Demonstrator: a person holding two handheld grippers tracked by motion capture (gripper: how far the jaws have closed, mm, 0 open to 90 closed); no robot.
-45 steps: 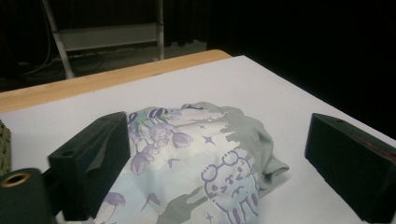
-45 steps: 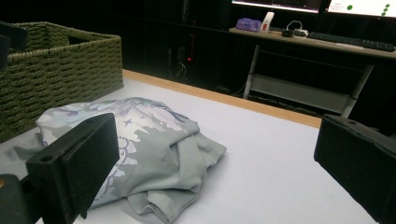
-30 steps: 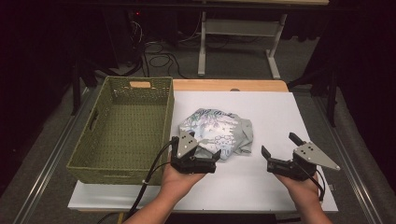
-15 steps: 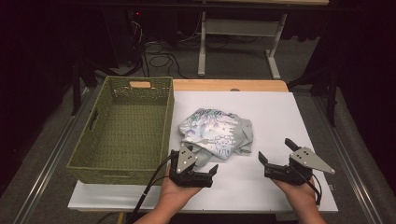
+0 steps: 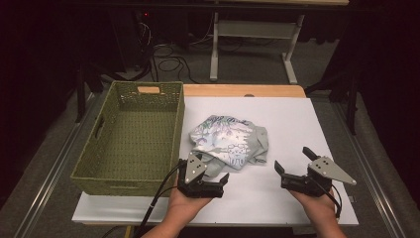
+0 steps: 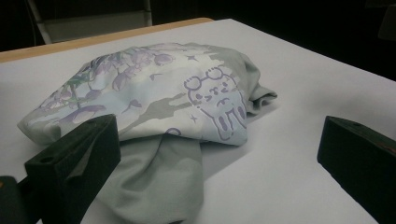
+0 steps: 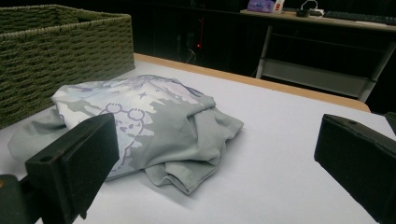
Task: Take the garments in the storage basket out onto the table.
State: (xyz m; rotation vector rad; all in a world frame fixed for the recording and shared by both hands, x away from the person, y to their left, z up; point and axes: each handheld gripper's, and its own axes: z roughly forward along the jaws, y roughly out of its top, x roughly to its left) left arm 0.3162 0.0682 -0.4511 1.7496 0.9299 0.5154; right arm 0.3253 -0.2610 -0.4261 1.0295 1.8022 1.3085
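Your left gripper (image 5: 204,178) and right gripper (image 5: 293,166) are black, each with a grey triangular plate; a black cable trails from the left one.

Both hands hold the left gripper (image 5: 205,178) and right gripper (image 5: 292,166) low, fingers seemingly spread wide.

Crumpled grey-green shirt (image 5: 229,144) with purple cartoon print, bunched in heap on white tabletop, just beside basket

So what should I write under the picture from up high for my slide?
Two open hand-held grippers, left and right, poised by a crumpled printed shirt beside a green woven basket.
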